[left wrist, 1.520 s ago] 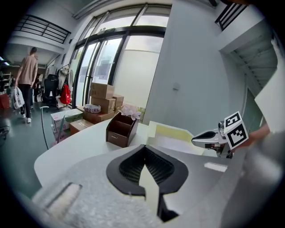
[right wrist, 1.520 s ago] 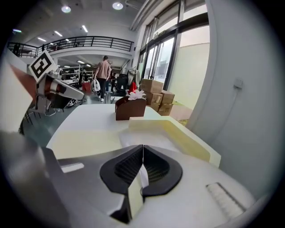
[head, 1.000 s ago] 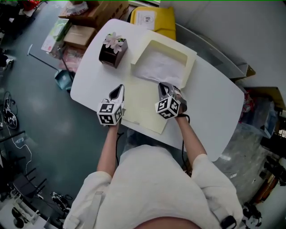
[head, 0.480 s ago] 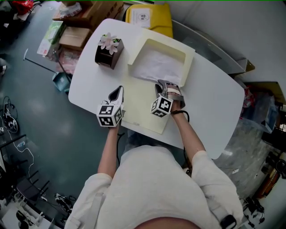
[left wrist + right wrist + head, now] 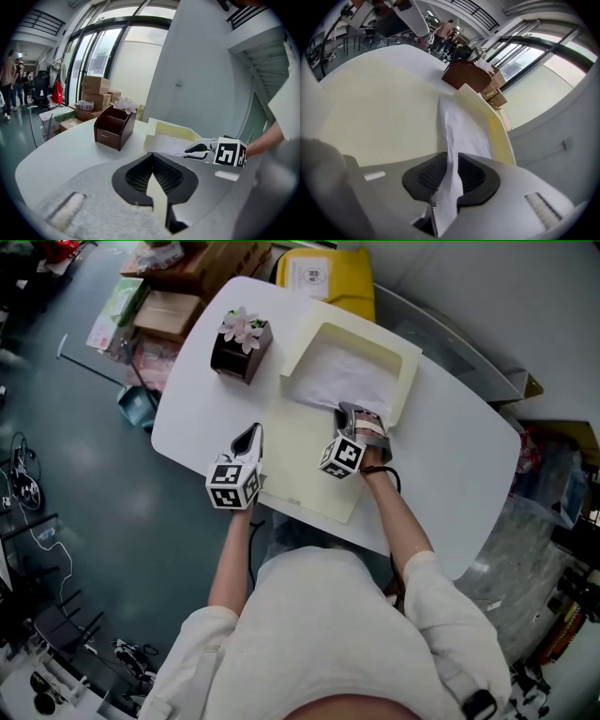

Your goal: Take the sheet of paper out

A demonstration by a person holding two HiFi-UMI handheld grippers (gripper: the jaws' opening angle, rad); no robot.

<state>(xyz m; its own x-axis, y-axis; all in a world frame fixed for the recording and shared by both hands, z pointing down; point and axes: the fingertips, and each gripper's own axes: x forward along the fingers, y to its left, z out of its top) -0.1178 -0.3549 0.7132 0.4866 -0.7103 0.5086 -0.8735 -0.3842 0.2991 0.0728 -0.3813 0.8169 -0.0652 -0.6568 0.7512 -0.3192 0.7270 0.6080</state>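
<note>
White table (image 5: 450,465) seen from above, with a cream folder (image 5: 302,470) lying open on it. The sheet of paper (image 5: 339,374) lies inside the folder's far half, under the raised window flap (image 5: 410,371). Left gripper (image 5: 251,434): jaws closed on the folder's left edge, a cream strip pinched between the pads. Right gripper (image 5: 345,412): jaws have just been closing and now pinch the near edge of the sheet of paper, which buckles upward between the pads. A dark brown organiser (image 5: 239,351) holding a flower stands on the table left of the folder, apart from both grippers
</note>
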